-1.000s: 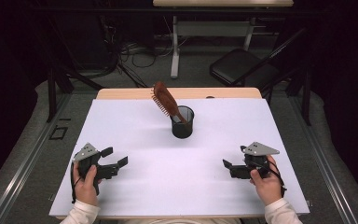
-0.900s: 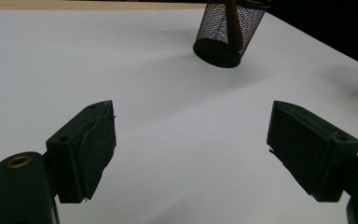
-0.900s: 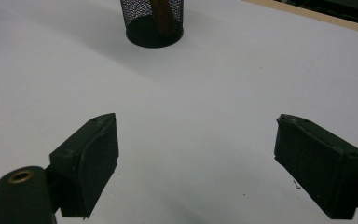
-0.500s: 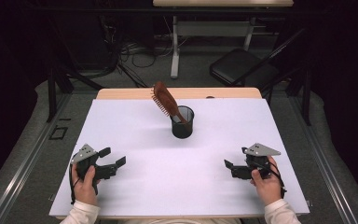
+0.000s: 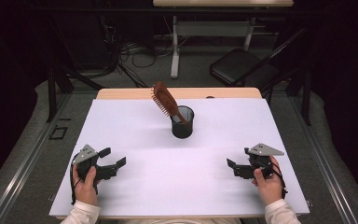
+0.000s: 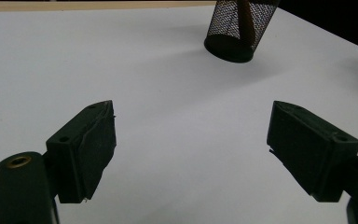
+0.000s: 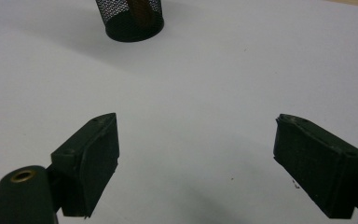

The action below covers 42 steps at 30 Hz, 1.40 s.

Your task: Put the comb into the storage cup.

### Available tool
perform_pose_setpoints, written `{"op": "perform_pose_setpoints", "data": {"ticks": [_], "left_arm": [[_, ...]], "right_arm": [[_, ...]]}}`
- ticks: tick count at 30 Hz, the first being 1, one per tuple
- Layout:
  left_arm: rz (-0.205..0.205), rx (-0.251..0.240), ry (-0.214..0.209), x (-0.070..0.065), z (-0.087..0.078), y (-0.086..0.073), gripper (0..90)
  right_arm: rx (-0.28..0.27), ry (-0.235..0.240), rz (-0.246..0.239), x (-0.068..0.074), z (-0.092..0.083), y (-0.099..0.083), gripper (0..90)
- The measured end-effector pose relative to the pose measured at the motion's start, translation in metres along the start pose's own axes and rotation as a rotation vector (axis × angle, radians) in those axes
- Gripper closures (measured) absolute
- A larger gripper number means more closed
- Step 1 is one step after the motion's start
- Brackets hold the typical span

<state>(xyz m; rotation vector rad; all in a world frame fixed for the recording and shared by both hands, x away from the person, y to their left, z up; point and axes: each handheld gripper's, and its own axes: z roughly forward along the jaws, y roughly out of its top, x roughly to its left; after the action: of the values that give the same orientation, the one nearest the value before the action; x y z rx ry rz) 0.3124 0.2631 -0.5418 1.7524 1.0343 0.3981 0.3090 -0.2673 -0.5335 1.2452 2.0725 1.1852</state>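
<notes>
We are holding the left gripper (image 5: 113,164) at the lower left of the high view, its jaws standing apart with nothing but bare white table top (image 5: 177,182) between them. We are holding the right gripper (image 5: 233,167) at the lower right, jaws likewise spread and empty. The black wire-mesh cup (image 5: 182,122) is standing upright in the middle of the frame, well apart from both grippers. The brown wooden hairbrush (image 5: 164,99) is sitting handle-down in it, leaning toward the upper left. In the left gripper view the cup (image 6: 238,29) is showing at the top, right of centre.
</notes>
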Motion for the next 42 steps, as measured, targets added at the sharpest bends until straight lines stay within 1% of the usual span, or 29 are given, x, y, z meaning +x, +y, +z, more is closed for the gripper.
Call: {"op": "perform_pose_setpoints", "data": {"ticks": [3,6,11,42], "left_arm": [[0.008,0.001,-0.004,-0.0009,0.0008,-0.0002,15.8],[0.013,0.005,-0.002,-0.0017,0.0012,-0.0002,15.8],[0.022,0.009,-0.006,-0.0018,0.0019,-0.0005,15.8],[0.022,0.012,-0.001,-0.0022,0.004,-0.0012,15.8]], "right_arm": [[-0.003,0.005,0.014,0.0004,0.0008,-0.0013,14.1],[-0.001,0.004,0.005,0.0008,0.0013,-0.0017,14.0],[0.0,0.003,0.007,0.0007,0.0024,-0.0026,14.0],[0.015,-0.001,0.007,0.0,0.0049,-0.0047,14.1]]}}
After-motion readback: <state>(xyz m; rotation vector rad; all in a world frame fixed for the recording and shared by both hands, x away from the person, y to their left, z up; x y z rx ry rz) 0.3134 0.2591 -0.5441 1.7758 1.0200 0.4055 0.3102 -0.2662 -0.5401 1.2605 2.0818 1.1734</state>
